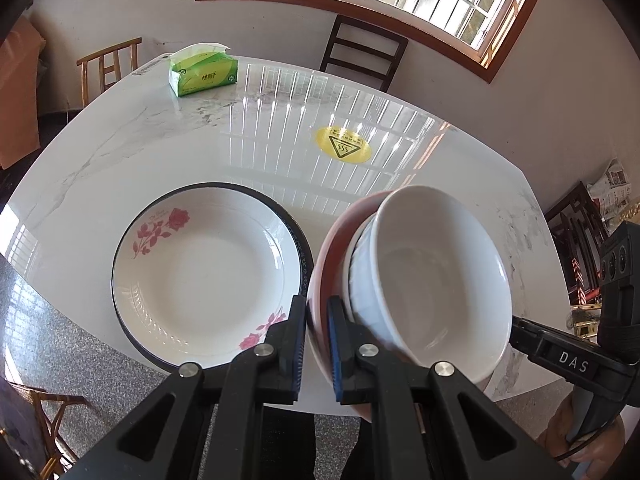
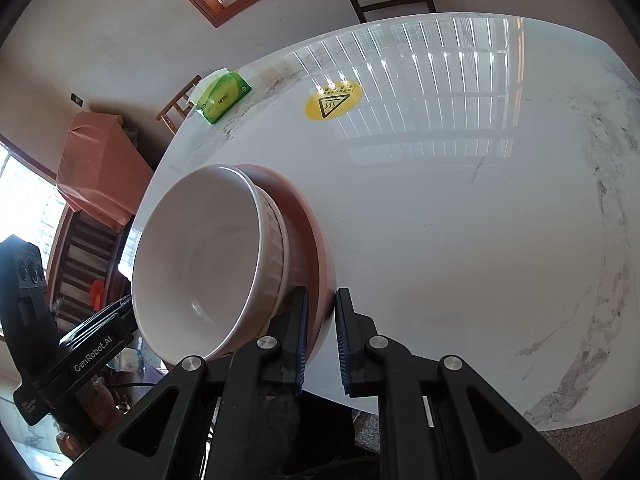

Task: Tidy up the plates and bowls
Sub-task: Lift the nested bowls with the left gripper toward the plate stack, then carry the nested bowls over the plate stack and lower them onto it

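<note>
A pink plate [image 1: 334,240] carries a white ribbed bowl [image 1: 436,280] and is held tilted above the table. My left gripper [image 1: 317,344] is shut on the plate's near left rim. My right gripper [image 2: 322,336] is shut on the opposite rim of the same pink plate [image 2: 312,216], with the white bowl [image 2: 208,256] to its left. A white plate with red roses and a dark rim [image 1: 208,276] lies flat on the marble table [image 1: 160,140], left of the held stack.
A green tissue pack [image 1: 202,70] lies at the table's far left corner. A yellow heat-warning sticker [image 1: 343,145] is on the table's middle. Wooden chairs [image 1: 362,54] stand along the far side and left. The table's near edge runs just under the grippers.
</note>
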{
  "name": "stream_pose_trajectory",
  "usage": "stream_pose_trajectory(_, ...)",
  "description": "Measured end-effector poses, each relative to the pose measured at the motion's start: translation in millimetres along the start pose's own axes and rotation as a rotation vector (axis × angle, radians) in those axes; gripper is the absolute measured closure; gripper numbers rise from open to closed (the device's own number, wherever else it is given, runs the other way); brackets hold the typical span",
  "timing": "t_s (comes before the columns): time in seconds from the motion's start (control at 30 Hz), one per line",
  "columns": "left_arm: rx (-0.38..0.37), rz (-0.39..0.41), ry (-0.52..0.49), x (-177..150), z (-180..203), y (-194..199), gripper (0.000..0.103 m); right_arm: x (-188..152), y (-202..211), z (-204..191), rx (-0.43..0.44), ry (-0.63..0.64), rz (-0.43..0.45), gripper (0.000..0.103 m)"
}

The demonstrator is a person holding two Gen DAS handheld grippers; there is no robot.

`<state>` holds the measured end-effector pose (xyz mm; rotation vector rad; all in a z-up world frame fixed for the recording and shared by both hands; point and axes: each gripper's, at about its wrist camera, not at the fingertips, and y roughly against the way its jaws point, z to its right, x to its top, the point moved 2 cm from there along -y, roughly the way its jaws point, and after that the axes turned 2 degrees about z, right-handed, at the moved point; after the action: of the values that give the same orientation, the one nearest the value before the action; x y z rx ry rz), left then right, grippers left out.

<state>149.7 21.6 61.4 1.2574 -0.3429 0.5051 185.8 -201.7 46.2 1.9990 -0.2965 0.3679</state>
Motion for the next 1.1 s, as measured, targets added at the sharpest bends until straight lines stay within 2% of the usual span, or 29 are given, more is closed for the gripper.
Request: stream_pose_trajectory(1.1,0.078,0.071,0.161,23,-98,36,0.094,28,-46,-96,0.07,0.112,-0.043,0.089)
